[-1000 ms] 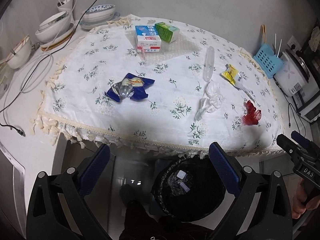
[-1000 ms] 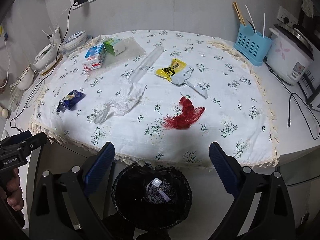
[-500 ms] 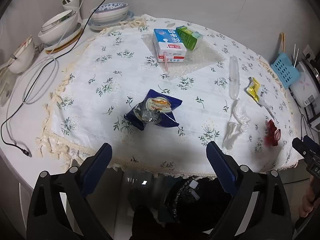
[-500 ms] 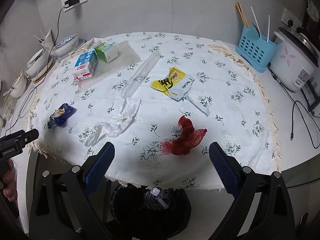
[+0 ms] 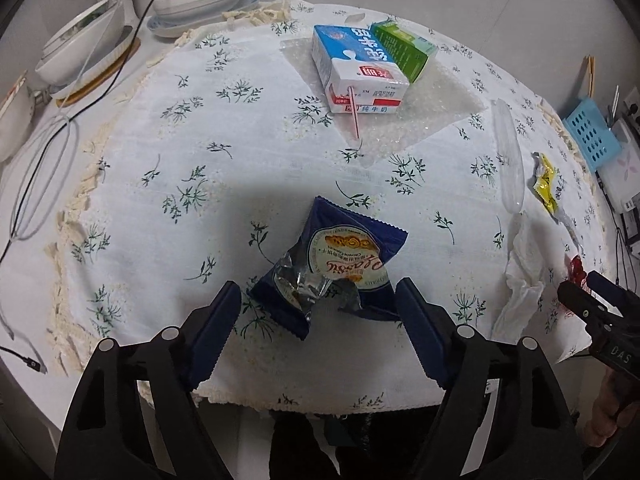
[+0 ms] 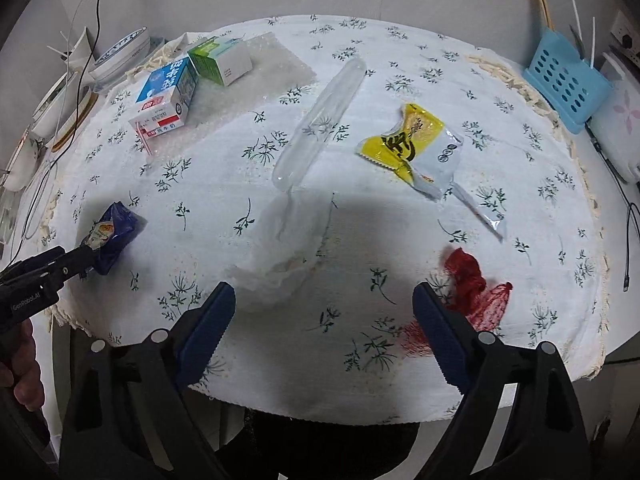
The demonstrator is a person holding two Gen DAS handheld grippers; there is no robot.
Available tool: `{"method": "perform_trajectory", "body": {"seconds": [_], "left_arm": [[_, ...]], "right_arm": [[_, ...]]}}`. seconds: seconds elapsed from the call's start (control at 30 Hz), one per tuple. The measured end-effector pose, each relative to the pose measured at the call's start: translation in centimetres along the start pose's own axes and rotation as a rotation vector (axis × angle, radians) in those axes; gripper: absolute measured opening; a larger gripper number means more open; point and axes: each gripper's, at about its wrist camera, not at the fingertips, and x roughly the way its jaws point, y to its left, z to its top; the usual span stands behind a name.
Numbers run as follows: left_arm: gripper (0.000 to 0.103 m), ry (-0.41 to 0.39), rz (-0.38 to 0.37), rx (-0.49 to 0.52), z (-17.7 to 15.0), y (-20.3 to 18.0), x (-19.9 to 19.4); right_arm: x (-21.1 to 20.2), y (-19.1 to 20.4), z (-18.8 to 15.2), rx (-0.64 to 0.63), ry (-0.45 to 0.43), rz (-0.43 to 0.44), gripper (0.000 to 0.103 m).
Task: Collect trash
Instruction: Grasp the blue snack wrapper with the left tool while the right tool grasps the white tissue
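A torn blue snack wrapper (image 5: 334, 268) lies on the flowered tablecloth (image 5: 168, 152). My left gripper (image 5: 318, 316) is open with its near end between the fingers, apart from both. In the right wrist view my right gripper (image 6: 324, 320) is open above the cloth, between a crumpled white tissue (image 6: 280, 256) on its left and a red net (image 6: 472, 284) on its right. A yellow packet (image 6: 416, 148), a clear plastic tube (image 6: 320, 120), a blue milk carton (image 5: 356, 72) and a green carton (image 5: 404, 50) lie farther back.
Bowls and plates (image 5: 88, 36) with cables stand at the table's left edge. A blue basket (image 6: 564, 80) and a rice cooker (image 6: 620, 128) stand at the right. A black trash bag (image 6: 328, 444) shows below the table's front edge.
Both grippers have moved forward and down over the table. The left one has closed in on the blue wrapper, the right one on the tissue and red net. The bin has dropped nearly out of view.
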Motion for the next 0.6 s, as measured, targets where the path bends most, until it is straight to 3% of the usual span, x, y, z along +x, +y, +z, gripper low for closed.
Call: {"method": "perform_trajectory", "body": {"seconds": [0.33, 0.6], "left_arm": [[0.07, 0.052, -0.018, 0.052, 1.8, -0.7, 2.7], [0.06, 0.069, -0.004, 0.078, 2.1, -1.2, 3.1]], "right_arm": [[3.1, 1.2, 2.0, 0.049, 0.083, -0.003, 0.075], [4.5, 2.3, 1.8, 0.044, 0.143, -0.006, 0.059]]}}
